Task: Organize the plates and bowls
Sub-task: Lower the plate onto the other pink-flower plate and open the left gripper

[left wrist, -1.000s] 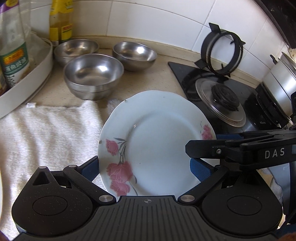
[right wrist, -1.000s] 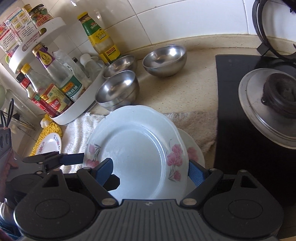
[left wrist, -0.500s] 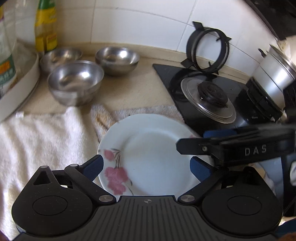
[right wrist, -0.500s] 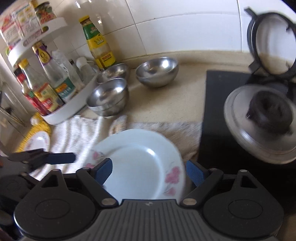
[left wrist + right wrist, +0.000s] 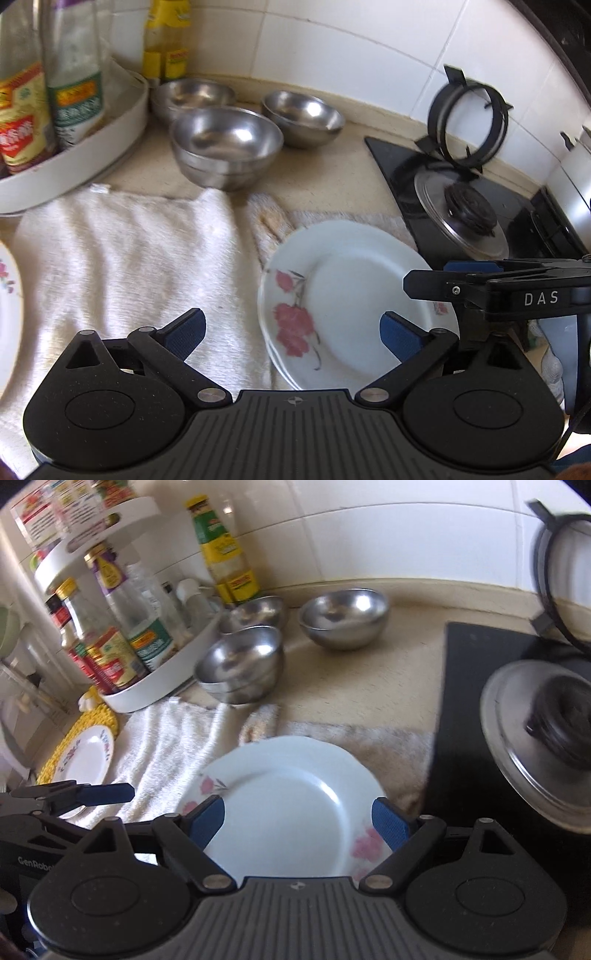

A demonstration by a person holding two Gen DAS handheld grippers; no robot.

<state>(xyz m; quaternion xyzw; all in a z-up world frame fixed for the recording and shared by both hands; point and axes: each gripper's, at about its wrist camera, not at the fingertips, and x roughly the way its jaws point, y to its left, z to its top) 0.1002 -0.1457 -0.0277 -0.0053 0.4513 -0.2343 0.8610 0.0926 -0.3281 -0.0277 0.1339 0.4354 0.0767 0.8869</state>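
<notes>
Plates (image 5: 347, 302) with pink flowers sit stacked on the towel (image 5: 129, 258) at the worktop's stove side, and I hold the right tool (image 5: 297, 821) and left tool (image 5: 291, 332) spread and empty, so a careless nudge could slide the stack.

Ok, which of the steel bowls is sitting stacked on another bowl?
The front steel bowl, nearest the white towel: a second rim shows beneath it. The back left bowl and back right bowl look single.

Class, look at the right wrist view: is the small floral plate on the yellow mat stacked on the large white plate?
No. The small floral plate sits on the yellow mat, left of the towel, apart from the large white plate.
</notes>
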